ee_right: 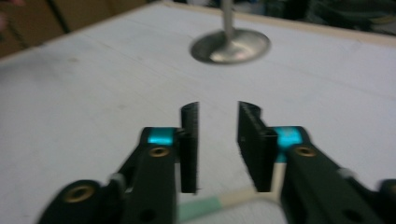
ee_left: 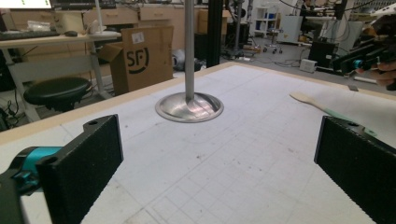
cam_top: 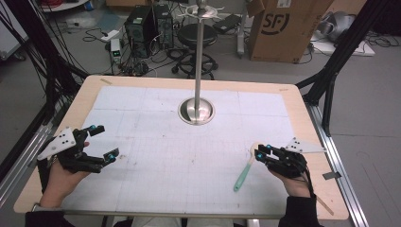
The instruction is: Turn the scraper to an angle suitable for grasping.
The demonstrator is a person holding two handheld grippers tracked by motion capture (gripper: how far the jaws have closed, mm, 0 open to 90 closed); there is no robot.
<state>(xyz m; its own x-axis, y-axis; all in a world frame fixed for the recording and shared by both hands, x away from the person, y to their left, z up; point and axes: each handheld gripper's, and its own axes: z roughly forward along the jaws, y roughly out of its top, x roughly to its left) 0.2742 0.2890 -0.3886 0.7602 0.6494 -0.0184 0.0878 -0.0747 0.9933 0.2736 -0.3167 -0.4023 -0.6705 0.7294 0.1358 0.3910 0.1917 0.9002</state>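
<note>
A spatula (cam_top: 244, 172) with a green handle and a pale wooden head lies on the white mat at the right. My right gripper (cam_top: 261, 150) hovers just over its head end, jaws a narrow gap apart with nothing between them. In the right gripper view the spatula (ee_right: 219, 203) runs across beneath the jaws of the right gripper (ee_right: 217, 121). My left gripper (cam_top: 105, 142) is held at the mat's left side, wide open and empty. In the left gripper view the left gripper (ee_left: 219, 163) faces the spatula (ee_left: 322, 108) and the right gripper (ee_left: 362, 63) farther off.
A metal stand (cam_top: 196, 111) with a round base and tall pole rises from the middle back of the mat; the stand (ee_left: 189, 107) shows ahead of the left jaws. The wooden table edge (cam_top: 302, 118) frames the mat. A stool and cardboard box stand behind.
</note>
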